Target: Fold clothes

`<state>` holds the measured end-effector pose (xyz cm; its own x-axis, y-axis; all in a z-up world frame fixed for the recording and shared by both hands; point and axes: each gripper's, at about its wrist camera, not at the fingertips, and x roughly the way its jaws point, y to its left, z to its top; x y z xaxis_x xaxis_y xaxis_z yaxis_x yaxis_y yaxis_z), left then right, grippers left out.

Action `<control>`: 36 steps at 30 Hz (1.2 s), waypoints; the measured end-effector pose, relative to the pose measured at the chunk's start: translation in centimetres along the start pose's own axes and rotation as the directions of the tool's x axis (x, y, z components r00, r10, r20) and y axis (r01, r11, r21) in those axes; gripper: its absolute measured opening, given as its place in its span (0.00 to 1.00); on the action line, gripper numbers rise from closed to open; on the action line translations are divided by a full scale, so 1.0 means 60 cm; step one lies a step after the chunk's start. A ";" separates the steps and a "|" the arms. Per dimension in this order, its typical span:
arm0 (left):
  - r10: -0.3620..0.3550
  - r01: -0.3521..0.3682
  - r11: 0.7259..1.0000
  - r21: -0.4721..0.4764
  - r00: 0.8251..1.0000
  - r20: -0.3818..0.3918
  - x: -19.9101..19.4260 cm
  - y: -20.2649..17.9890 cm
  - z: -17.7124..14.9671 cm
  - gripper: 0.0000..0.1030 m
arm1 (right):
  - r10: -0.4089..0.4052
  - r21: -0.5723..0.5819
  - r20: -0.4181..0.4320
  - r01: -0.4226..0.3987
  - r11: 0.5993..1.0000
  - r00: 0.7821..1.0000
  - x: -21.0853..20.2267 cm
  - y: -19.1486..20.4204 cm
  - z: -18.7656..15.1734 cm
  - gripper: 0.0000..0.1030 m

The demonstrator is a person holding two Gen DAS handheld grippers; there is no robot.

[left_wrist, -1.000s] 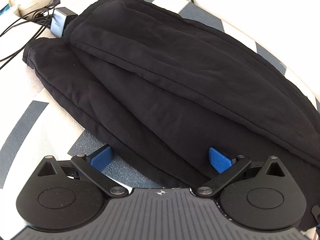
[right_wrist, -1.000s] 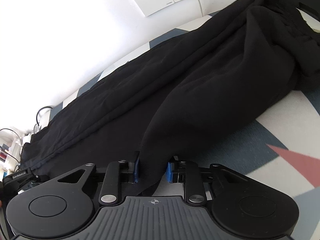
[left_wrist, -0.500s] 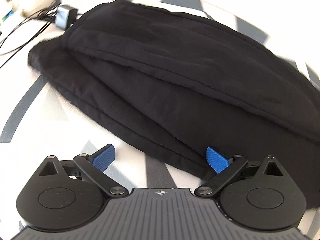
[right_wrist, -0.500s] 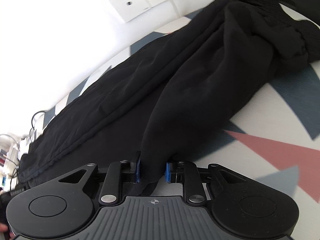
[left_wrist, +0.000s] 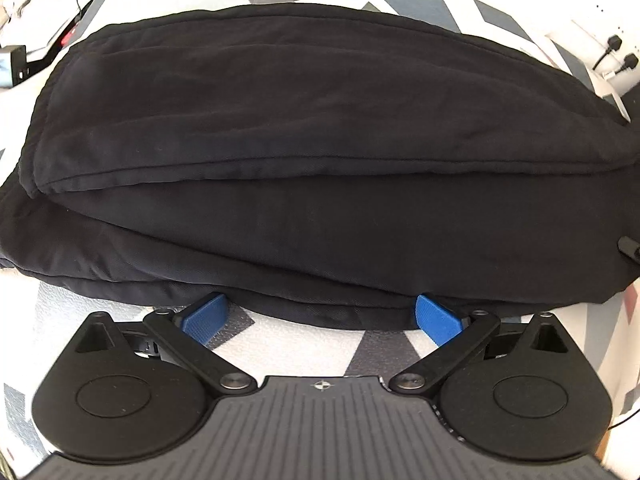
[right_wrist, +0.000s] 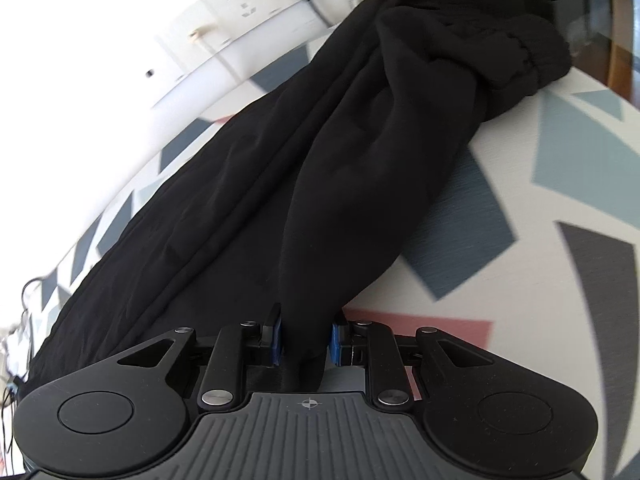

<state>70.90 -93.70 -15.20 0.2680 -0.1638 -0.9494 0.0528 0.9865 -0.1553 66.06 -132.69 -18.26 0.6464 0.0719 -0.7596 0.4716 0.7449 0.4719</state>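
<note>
Black trousers (left_wrist: pixel 320 120), seemingly folded lengthwise

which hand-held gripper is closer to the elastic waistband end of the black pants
Right. The right hand-held gripper is clamped on the black pants leading up to the waistband; the left hand-held gripper stands open by the long edge.

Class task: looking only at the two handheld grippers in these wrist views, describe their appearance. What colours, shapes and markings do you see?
Both the left gripper and the right gripper are matt black, with a ribbed grey-black plate at the centre bearing a small crosshair mark. Two rounded lobes with circular discs flank it. Black link bars with silver pivot screws carry blue textured pads. No hand or sleeve shows.
</note>
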 end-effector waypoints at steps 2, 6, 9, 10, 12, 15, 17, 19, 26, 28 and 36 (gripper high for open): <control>-0.023 0.023 0.999 -0.036 1.000 0.003 -0.006 0.010 -0.001 0.99 | -0.004 0.003 0.000 0.004 1.000 1.000 0.001 0.001 -0.001 0.20; 0.001 0.000 0.995 -0.104 1.000 0.007 -0.023 0.040 -0.010 0.99 | -0.046 -0.014 0.005 0.046 0.999 0.999 -0.001 0.011 -0.004 0.27; 0.000 0.005 0.991 -0.133 0.999 0.040 -0.046 0.072 -0.021 0.99 | -0.086 -0.050 0.008 0.086 0.995 0.996 -0.003 0.022 -0.005 0.30; -0.002 0.010 0.990 -0.142 0.998 0.057 -0.056 0.083 -0.027 0.99 | -0.098 -0.063 0.007 0.098 0.993 0.995 -0.003 0.025 -0.005 0.32; 0.001 0.014 0.987 -0.160 0.996 0.092 -0.076 0.102 -0.044 0.99 | -0.117 -0.094 0.000 0.116 0.989 0.993 -0.002 0.032 -0.004 0.32; 0.005 0.020 0.980 -0.198 0.992 0.124 -0.100 0.127 -0.064 0.99 | -0.148 -0.152 -0.006 0.145 0.978 0.989 -0.001 0.046 -0.003 0.32; -0.004 0.036 0.973 -0.229 0.990 0.141 -0.110 0.166 -0.069 0.99 | -0.171 -0.206 -0.003 0.167 0.964 0.985 -0.003 0.057 -0.003 0.32; -0.001 0.043 0.966 -0.256 0.987 0.162 -0.119 0.194 -0.068 0.99 | -0.192 -0.227 -0.005 0.186 0.956 0.981 -0.002 0.067 -0.002 0.32; 0.040 0.042 0.935 -0.353 0.975 0.221 -0.155 0.251 -0.143 0.99 | -0.260 -0.311 0.018 0.253 0.916 0.965 -0.024 0.123 -0.009 0.44; 0.051 0.047 0.918 -0.394 0.971 0.234 -0.166 0.275 -0.161 0.99 | -0.251 -0.334 0.038 0.249 0.909 0.967 -0.042 0.145 -0.008 0.46; 0.025 0.151 0.841 -0.519 0.949 0.315 -0.217 0.351 -0.169 0.99 | 0.031 -0.468 0.056 -0.001 0.884 0.998 -0.144 0.302 0.032 0.51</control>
<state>58.77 -70.70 -8.89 0.5587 -0.1337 -0.8185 -0.4149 0.8095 -0.4154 70.20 -121.08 -2.27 0.6934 0.0578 -0.7182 0.1356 0.9685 0.2088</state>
